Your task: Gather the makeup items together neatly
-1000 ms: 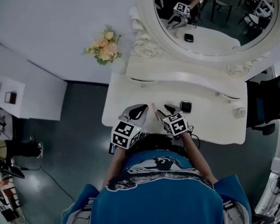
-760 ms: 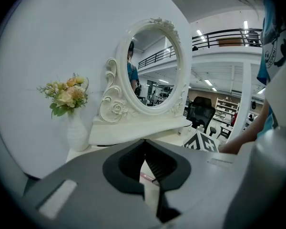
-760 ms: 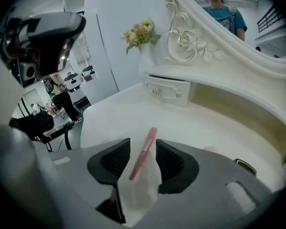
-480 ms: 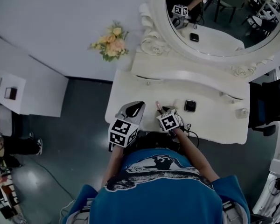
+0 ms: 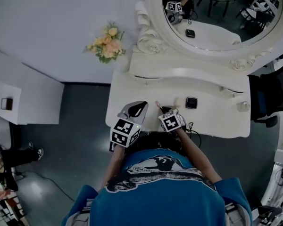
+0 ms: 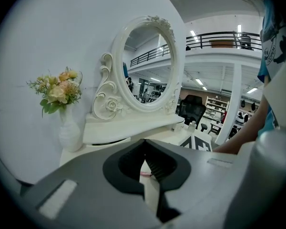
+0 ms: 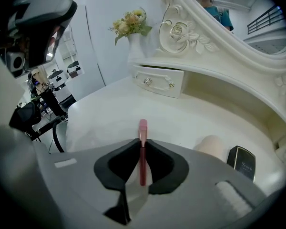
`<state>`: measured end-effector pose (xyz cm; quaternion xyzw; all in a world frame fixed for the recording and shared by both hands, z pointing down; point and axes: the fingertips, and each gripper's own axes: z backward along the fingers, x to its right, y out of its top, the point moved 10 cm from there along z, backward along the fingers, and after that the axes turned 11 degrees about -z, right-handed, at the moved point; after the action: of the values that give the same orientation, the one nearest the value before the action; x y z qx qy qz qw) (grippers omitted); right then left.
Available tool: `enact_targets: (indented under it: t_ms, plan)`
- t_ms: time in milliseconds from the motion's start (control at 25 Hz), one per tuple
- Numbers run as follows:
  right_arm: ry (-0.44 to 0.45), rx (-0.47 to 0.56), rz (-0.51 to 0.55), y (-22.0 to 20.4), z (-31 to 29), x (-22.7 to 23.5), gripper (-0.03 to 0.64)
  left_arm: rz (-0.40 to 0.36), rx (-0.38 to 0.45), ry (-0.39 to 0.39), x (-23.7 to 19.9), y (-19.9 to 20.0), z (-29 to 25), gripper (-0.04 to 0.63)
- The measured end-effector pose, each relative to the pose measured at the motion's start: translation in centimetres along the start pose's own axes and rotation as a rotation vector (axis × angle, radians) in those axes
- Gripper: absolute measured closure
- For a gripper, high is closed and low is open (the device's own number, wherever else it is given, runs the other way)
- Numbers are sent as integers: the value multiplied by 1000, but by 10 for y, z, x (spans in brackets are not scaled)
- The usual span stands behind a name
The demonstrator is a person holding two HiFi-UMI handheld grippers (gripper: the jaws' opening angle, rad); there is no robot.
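Observation:
A slim pink lipstick point(image 7: 142, 128) lies on the white dressing table point(image 5: 217, 121), and in the head view the lipstick point(image 5: 157, 104) pokes out beyond the jaws. My right gripper point(image 7: 142, 142) has just been closing and is shut on it, tips pinching the stick. To its right lie a beige sponge point(image 7: 210, 147) and a black compact point(image 7: 241, 162); the head view shows the sponge point(image 5: 178, 101) and compact point(image 5: 191, 102) side by side. My left gripper point(image 5: 135, 110) hovers over the table's left front, jaws shut and holding nothing.
A vase of flowers point(image 5: 105, 45) stands at the back left beside the oval mirror point(image 5: 212, 18). A raised shelf with a small drawer point(image 7: 159, 81) runs along the back. A small jar point(image 5: 243, 106) sits at the far right. The table's front edge is just under both grippers.
The right gripper came down onto the pink lipstick and its jaws closed on it. The left gripper stayed almost where it was.

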<state>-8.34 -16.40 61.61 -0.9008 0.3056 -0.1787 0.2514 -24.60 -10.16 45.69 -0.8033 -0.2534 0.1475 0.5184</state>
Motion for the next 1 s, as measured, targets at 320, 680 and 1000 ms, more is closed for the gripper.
enact_targets:
  t_ms: [320, 680, 1000]
  plan:
    - [-10, 89, -110, 7, 26, -2, 569, -11, 1, -71, 0, -4, -7, 580]
    - [-102, 193, -294, -8, 78, 39, 569, -36, -9, -181, 22, -2, -28, 580]
    - [-201, 244, -396, -31, 119, 96, 569, -53, -3, -210, 47, 11, -50, 581]
